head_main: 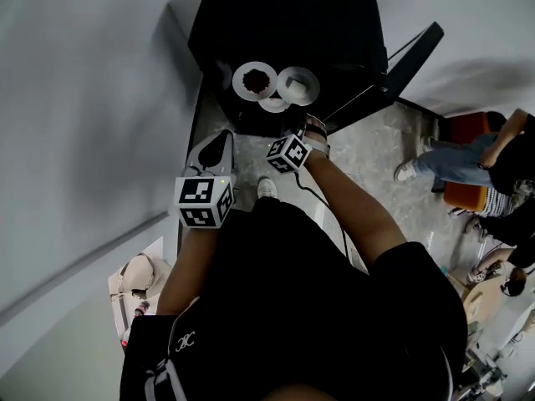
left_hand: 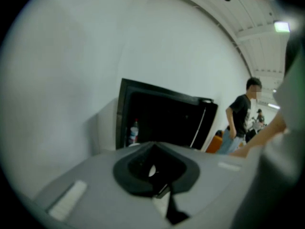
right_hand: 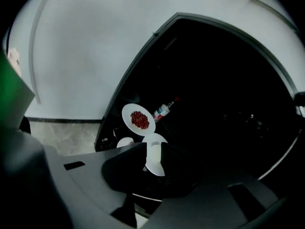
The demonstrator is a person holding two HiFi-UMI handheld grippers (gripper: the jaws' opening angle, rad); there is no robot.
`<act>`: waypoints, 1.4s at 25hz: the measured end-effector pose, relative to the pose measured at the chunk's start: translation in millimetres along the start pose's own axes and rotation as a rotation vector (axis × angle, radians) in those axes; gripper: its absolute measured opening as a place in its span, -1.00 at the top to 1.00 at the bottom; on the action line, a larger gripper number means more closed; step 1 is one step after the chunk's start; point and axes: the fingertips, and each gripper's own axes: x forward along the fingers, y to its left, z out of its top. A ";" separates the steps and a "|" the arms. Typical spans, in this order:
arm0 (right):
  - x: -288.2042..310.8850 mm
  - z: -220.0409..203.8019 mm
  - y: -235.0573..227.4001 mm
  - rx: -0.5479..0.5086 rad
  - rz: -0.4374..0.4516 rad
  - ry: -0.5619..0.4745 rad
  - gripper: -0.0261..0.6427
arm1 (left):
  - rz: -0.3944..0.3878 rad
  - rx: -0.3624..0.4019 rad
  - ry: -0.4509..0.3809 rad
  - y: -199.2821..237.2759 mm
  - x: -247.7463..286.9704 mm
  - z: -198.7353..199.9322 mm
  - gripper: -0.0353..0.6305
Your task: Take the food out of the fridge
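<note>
The black fridge (head_main: pixel 284 23) stands open against the wall. Inside it are a white plate of red food (head_main: pixel 255 80), a white plate with a pale piece on it (head_main: pixel 298 84) and a small plate (head_main: pixel 274 104) in front of them. The right gripper view shows the same red-food plate (right_hand: pixel 138 119), a bottle (right_hand: pixel 164 109) behind it and the pale plate (right_hand: pixel 153 168). My right gripper (right_hand: pixel 153 159) is open and empty, short of the pale plate, which shows through its gap. My left gripper (left_hand: pixel 151 170) hangs back to the left, jaws together with nothing in them.
The fridge door (head_main: pixel 401 65) swings out to the right. A white wall runs along the left. People (head_main: pixel 468 153) and an orange seat (head_main: pixel 464 195) are at the right on the stone floor. A bag (head_main: pixel 134 278) lies at lower left.
</note>
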 end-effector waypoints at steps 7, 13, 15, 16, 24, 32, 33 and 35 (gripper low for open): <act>68.1 -49.6 24.9 -0.243 0.040 0.222 0.72 | 0.055 -0.052 0.042 18.0 -5.3 -16.6 0.89; 99.7 -65.3 24.1 -0.362 0.039 0.280 0.72 | 0.097 -0.096 0.074 33.7 -12.4 -34.2 0.89; 107.5 -68.8 22.8 -0.378 0.038 0.300 0.72 | 0.107 -0.101 0.088 36.8 -16.3 -40.5 0.89; 110.9 -70.9 22.6 -0.386 0.039 0.312 0.72 | 0.114 -0.107 0.092 39.2 -18.1 -42.6 0.89; 117.1 -75.8 18.5 -0.457 0.005 0.357 0.76 | 0.138 -0.120 0.105 52.2 -25.5 -48.4 0.90; 86.8 -78.4 31.9 -0.518 -0.026 0.346 0.80 | 0.085 -0.088 0.107 45.1 -21.0 -43.5 0.89; 82.0 -77.4 32.1 -0.525 -0.039 0.337 0.82 | 0.074 -0.085 0.109 44.0 -20.5 -43.2 0.89; 74.0 -73.7 29.9 -0.539 -0.077 0.318 0.85 | 0.053 -0.075 0.108 42.6 -20.0 -41.1 0.89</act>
